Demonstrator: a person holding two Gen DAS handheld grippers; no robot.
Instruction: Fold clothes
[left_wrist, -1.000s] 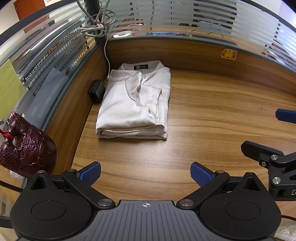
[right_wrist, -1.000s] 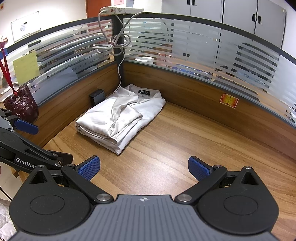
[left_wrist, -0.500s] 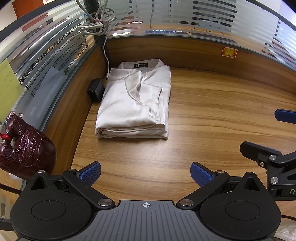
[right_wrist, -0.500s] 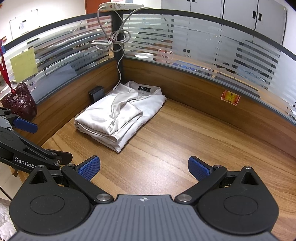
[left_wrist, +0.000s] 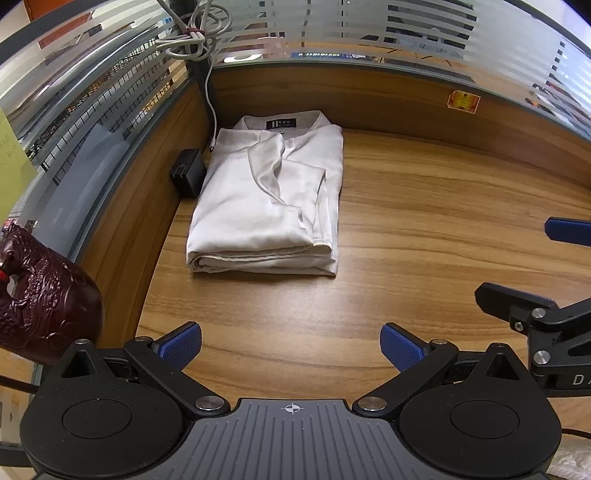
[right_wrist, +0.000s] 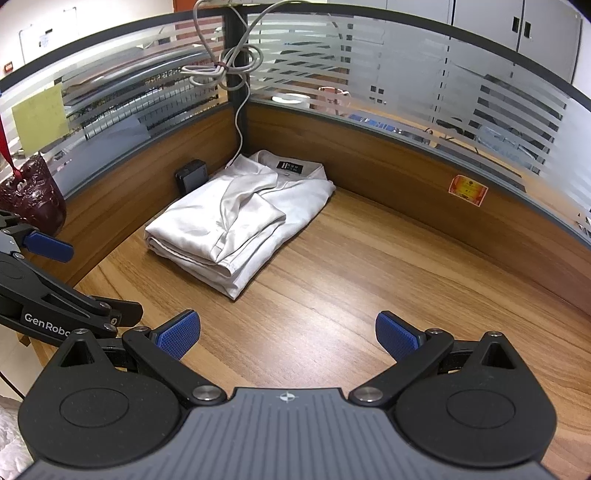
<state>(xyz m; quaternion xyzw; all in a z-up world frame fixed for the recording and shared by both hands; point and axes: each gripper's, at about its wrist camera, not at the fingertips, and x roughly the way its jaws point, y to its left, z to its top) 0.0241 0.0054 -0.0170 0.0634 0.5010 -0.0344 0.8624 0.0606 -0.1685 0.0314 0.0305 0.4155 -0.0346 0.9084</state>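
The shirt (left_wrist: 266, 206) is a smooth, faintly glossy off-white fabric, folded into a neat rectangle of several stacked layers, with one sleeve laid across the top in soft creases. It lies in the far left corner of the wood-grain tabletop (left_wrist: 424, 236), its long axis running front to back: the collar, with a black label (left_wrist: 281, 123), points at the rear partition (left_wrist: 369, 92), and the thick folded edge faces the cameras. A small black box (left_wrist: 188, 173) sits just beside its left side, against the wooden partition base, and a grey cable (left_wrist: 210, 107) hangs down to the shirt's far left corner. Frosted striped glass tops the partition. A dark red carved ornament (left_wrist: 40, 306) sits at the left edge. Nearer the cameras, the left hand-held gripper (left_wrist: 290, 347) and right hand-held gripper (right_wrist: 288, 334) hover over bare wood, each with its ribbed blue pads spread wide and holding nothing, well apart from the shirt.
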